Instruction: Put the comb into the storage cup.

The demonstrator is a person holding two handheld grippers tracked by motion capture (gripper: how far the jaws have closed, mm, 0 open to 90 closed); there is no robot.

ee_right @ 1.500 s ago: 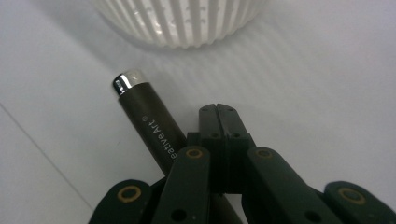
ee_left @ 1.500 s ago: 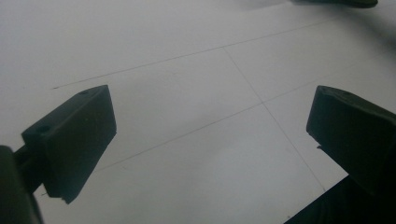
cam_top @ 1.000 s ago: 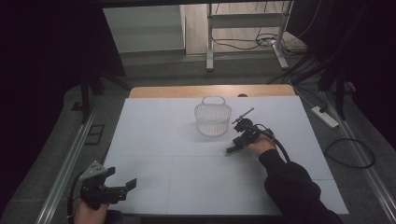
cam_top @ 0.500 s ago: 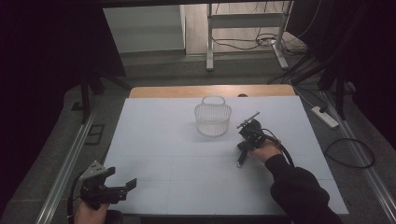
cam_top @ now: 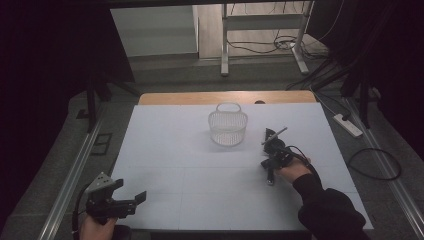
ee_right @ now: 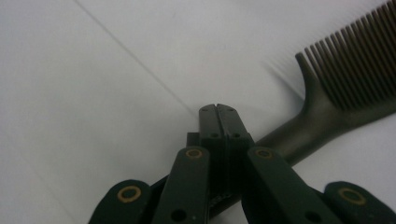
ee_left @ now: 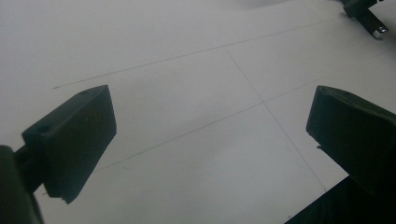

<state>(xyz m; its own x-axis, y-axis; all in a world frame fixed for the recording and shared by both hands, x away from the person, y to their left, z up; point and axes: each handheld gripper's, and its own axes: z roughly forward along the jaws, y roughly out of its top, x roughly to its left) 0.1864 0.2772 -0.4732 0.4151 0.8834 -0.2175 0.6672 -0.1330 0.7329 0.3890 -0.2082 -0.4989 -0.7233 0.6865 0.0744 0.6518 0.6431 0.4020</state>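
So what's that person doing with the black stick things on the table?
A person sits at a white table with tongs in each hand. The right tongs are squeezed shut on the handle of a dark comb, holding it low over the table. A see-through plastic basket stands a little way off, toward the far side of the table. The left tongs are open with nothing in them, waiting near the table's front corner.
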